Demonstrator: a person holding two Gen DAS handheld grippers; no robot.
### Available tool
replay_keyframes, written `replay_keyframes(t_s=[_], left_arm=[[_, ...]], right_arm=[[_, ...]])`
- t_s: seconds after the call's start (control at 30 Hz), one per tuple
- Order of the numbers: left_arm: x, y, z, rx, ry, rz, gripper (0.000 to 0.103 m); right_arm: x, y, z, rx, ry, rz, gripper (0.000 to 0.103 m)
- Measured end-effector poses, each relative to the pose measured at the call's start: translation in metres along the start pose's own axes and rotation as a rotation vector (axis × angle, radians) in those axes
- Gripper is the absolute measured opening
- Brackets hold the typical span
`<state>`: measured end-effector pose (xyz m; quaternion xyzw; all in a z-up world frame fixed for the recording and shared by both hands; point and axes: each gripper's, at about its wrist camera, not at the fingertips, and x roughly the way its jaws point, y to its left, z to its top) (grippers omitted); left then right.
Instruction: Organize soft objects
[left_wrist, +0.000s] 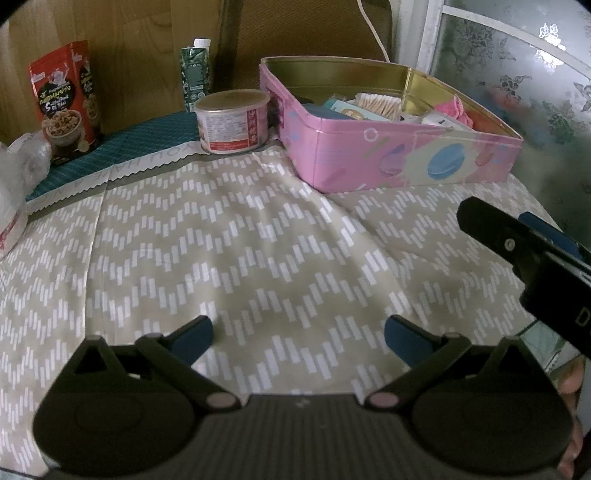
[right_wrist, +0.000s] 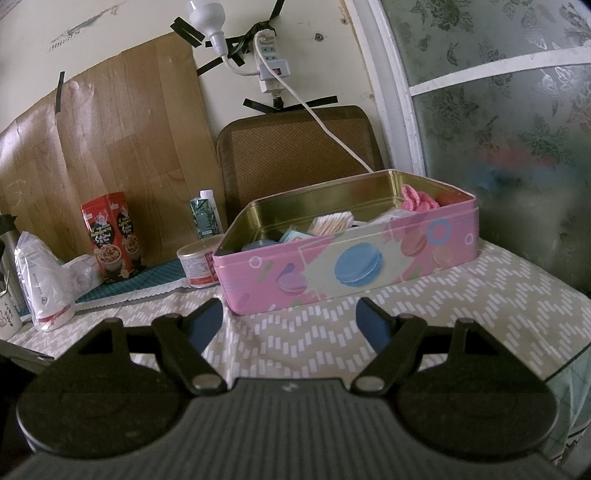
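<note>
A pink tin box (left_wrist: 406, 155) (right_wrist: 354, 269) with macaron prints stands open at the back right of the table. Inside lie a pink knitted piece (left_wrist: 452, 109) (right_wrist: 419, 197), a pack of cotton swabs (left_wrist: 378, 105) (right_wrist: 330, 223) and several small packets. My left gripper (left_wrist: 297, 332) hangs open over the bare patterned cloth, well short of the tin, with nothing between its blue pads. My right gripper (right_wrist: 290, 321) is open too, just in front of the tin's near wall, holding nothing. Its black finger (left_wrist: 517, 243) shows at the right edge of the left wrist view.
A beige zigzag tablecloth (left_wrist: 240, 240) (right_wrist: 480, 295) covers the table. At the back stand a round white-and-red can (left_wrist: 232, 122) (right_wrist: 195, 266), a green carton (left_wrist: 195, 70) (right_wrist: 205, 216) and a red snack box (left_wrist: 68, 99) (right_wrist: 116, 236). Plastic bags (right_wrist: 44, 280) lie left. A white cable (right_wrist: 325, 125) hangs behind the tin.
</note>
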<state>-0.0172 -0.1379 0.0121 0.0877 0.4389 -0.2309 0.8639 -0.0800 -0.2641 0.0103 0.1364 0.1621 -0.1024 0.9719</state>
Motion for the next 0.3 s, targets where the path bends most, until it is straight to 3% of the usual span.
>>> replay_keyframes(t_s=[0.3], left_arm=[[-0.0065,0.0016,0.0004,-0.004,-0.042,-0.008,0.103]], right_arm=[[-0.0013,0.0008,-0.0006,-0.003,0.001,-0.001,0.081]])
